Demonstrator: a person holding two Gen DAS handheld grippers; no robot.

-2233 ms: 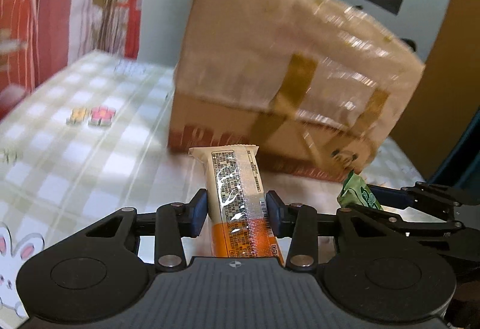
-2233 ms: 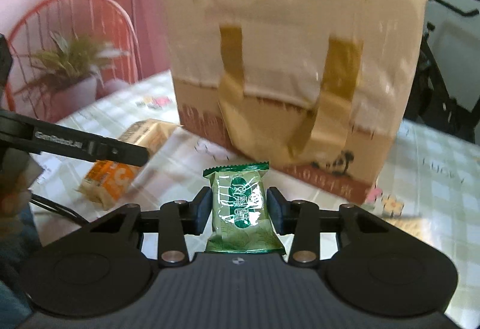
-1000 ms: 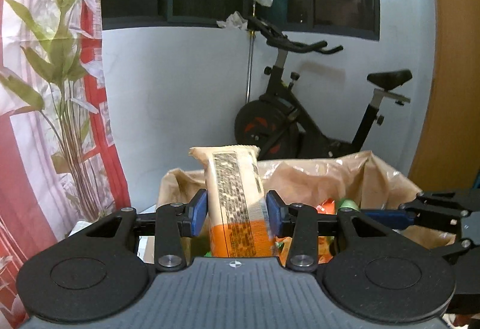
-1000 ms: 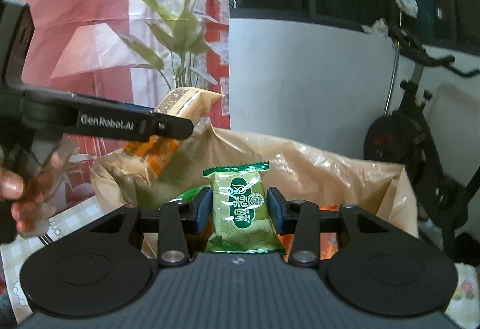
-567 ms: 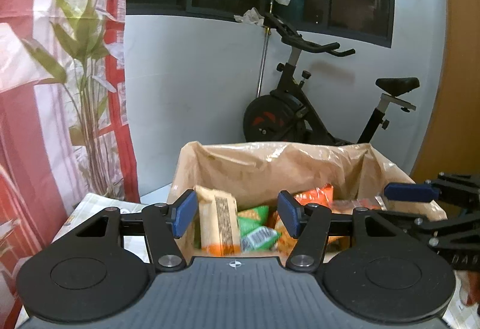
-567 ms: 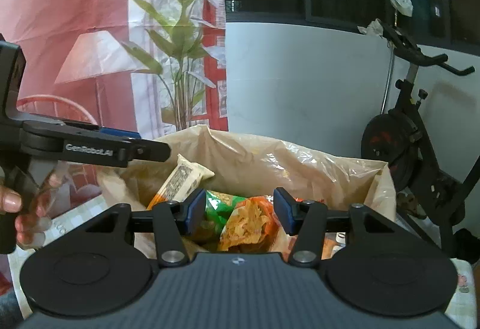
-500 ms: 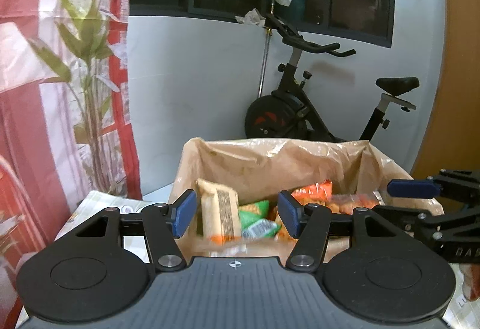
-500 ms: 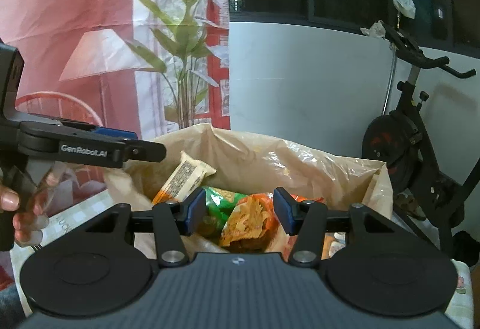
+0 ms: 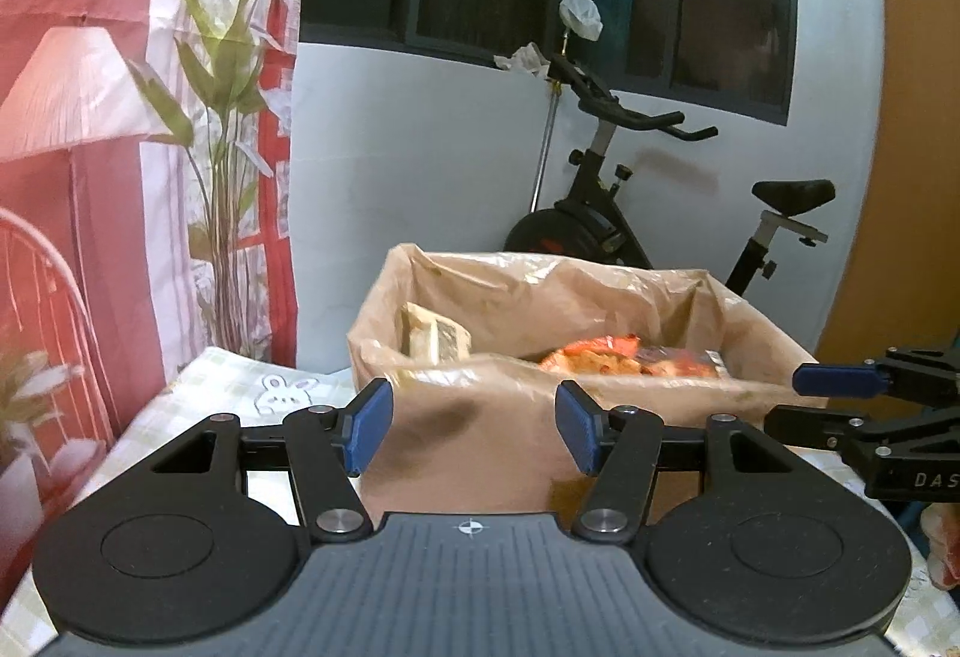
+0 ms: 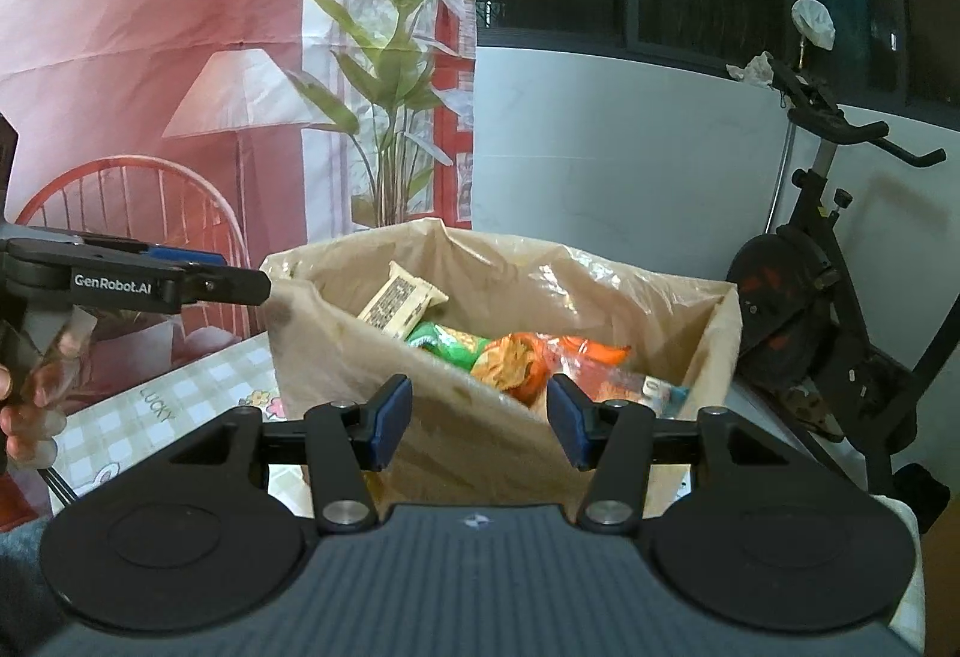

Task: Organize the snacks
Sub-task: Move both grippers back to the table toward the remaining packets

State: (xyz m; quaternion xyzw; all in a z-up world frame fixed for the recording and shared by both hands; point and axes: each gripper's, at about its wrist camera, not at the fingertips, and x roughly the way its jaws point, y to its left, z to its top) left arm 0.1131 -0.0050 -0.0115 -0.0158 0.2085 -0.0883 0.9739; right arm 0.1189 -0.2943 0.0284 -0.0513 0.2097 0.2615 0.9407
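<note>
1. Left wrist view: left gripper (image 9: 474, 426) jaws apart, nothing between them, hanging just in front of the paper bag (image 9: 480, 441). Snack bar (image 9: 435, 339) standing up inside the bag near its left wall, orange packets (image 9: 606, 360) toward the middle. Right gripper (image 9: 840, 399) poking in beside the bag's right corner.

2. Same view, risk: bag wall looks thin and crinkly, so any drift toward it could dent or tip the bag and spill the lot.

3. Right wrist view: right gripper (image 10: 477, 420) also spread, empty, just short of the bag's near rim. Bar (image 10: 402, 306) leaning at the bag's back left, green packet (image 10: 447, 342) and orange packets (image 10: 528, 354) piled beside it.

4. Same view, risk: left gripper (image 10: 210, 285) tip right by the bag's left rim, looks easy to snag on the way out. Bar propped at a tilt too, probably slides down if bumped.
</note>
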